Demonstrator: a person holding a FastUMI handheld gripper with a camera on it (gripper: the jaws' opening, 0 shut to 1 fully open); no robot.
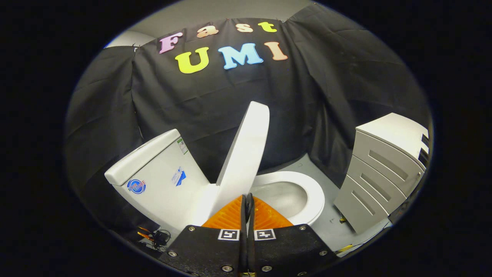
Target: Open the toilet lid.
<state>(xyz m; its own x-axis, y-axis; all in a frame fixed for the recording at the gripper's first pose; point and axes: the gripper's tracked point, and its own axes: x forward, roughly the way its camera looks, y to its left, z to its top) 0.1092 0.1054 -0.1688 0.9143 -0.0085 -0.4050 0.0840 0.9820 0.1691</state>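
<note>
Gripper view: my gripper (248,204) has its orange fingers (226,217) pressed together, nothing visibly between them. The toilet lid (246,154) stands raised just ahead of the fingertips, its long axis running steeply up and away, tilted slightly off vertical, hinged at the base of the cistern (153,181). The seat (307,192) and open bowl lie beyond the fingers, on their other side. A grey drawer cabinet (384,169) stands well apart. Judgement: lid largely open; remaining travel is toward the cistern.

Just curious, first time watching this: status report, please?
Gripper shut, empty, touching lid's lower edge. Lid raised, nearly upright, short of tank. Seat down. Nothing blocking.
</note>
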